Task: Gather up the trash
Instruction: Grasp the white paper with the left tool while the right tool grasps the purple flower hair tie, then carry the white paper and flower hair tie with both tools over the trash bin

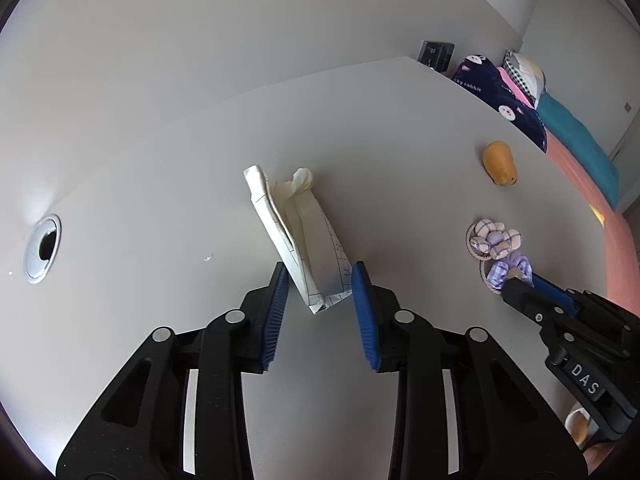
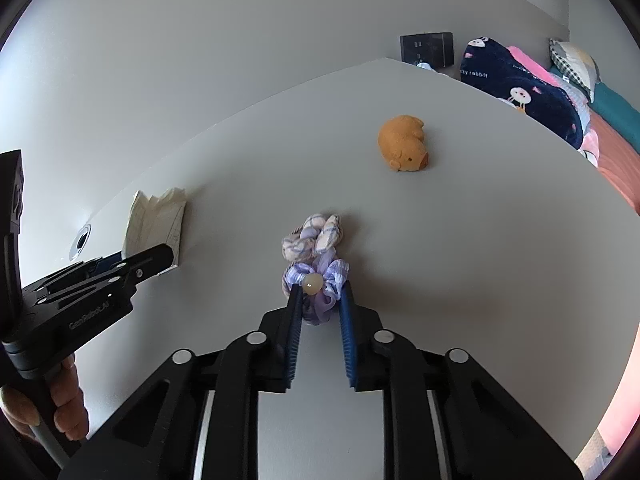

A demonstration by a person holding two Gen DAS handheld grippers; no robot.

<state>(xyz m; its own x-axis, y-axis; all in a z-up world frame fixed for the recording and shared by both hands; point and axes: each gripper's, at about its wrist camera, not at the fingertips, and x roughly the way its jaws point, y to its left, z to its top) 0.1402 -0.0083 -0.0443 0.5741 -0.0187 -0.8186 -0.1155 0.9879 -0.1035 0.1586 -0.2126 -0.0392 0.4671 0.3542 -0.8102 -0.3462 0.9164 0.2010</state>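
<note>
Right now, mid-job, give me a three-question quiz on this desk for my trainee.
1. True or false: the left gripper has its fingers on either side of the folded paper bag.
2. Multiple choice: what lies between the right gripper fingers? A) the orange plush toy B) the purple hair scrunchie C) the cable grommet
3. Fill in: the plush toy lies ____ the scrunchie, toward the desk back edge.

Key: 1 true; 2 B; 3 beyond.
</note>
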